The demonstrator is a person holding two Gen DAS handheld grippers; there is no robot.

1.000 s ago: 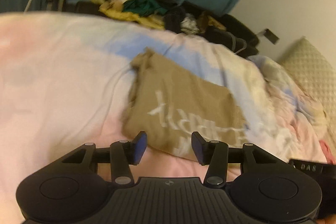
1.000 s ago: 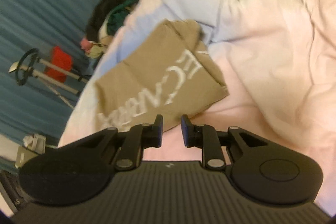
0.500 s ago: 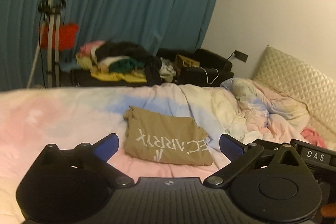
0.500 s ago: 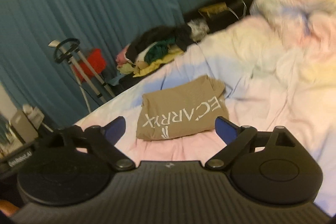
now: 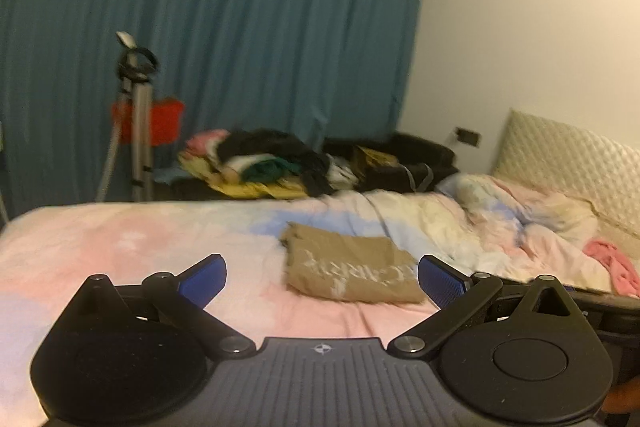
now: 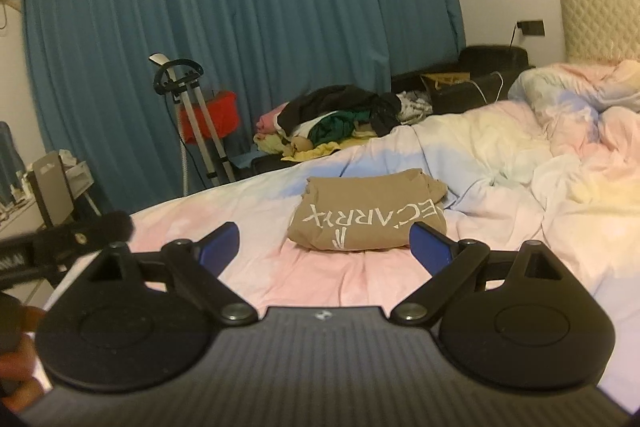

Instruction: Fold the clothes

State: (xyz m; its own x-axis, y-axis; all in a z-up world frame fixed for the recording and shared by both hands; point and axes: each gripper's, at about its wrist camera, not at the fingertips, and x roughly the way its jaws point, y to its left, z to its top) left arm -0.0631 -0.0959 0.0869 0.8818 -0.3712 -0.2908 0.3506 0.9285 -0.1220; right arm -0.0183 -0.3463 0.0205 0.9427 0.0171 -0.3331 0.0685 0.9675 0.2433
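Tongs on both sides, left gripper point(image 5: 322, 277) and right gripper point(image 6: 324, 245), gaped wide and empty, since my tan T-shirt point(image 6: 368, 217) lay folded on the bedsheet point(image 6: 180, 227).

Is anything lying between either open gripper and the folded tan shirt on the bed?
Nothing visible. Only bare pastel bedsheet separates the right gripper and left gripper from the folded tan shirt. The rumpled duvet sits off to the side.
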